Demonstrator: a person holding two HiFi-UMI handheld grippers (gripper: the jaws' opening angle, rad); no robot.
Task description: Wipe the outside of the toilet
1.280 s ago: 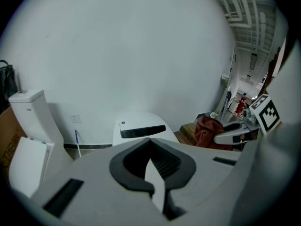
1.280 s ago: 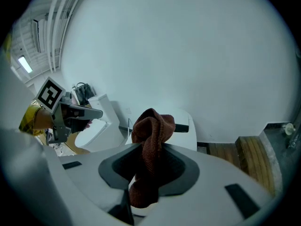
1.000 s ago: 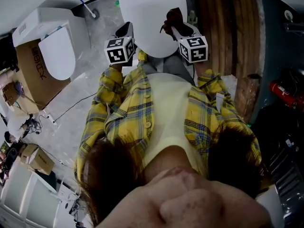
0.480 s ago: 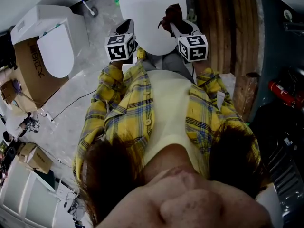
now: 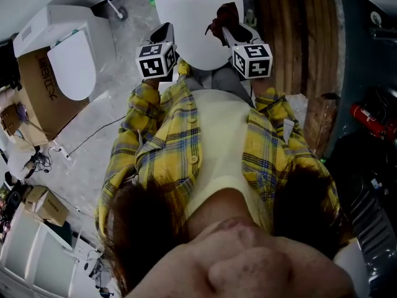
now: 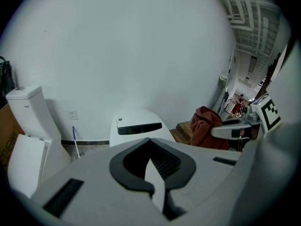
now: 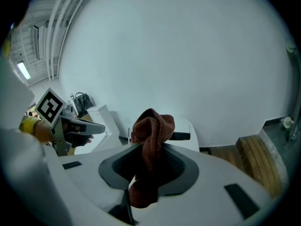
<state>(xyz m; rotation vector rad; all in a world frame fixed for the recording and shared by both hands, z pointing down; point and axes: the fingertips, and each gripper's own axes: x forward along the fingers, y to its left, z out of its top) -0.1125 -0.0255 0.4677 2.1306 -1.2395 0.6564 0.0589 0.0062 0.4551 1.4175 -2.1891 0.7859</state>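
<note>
Seen from above, a person in a yellow plaid shirt (image 5: 186, 141) stands facing a white toilet (image 5: 192, 23) with its lid closed. The right tool (image 5: 228, 32) pinches a bunched dark red cloth (image 5: 222, 17) between its jaws, and the cloth sits over the right side of the lid. Whether it touches the lid cannot be judged. The left tool (image 5: 164, 35) is held by the lid's left edge, jaws pressed together with nothing between them. A second white toilet (image 5: 68, 58) stands well apart to the left, against a cardboard box (image 5: 40, 92). Wooden planks (image 5: 301, 36) lie to the right.
</note>
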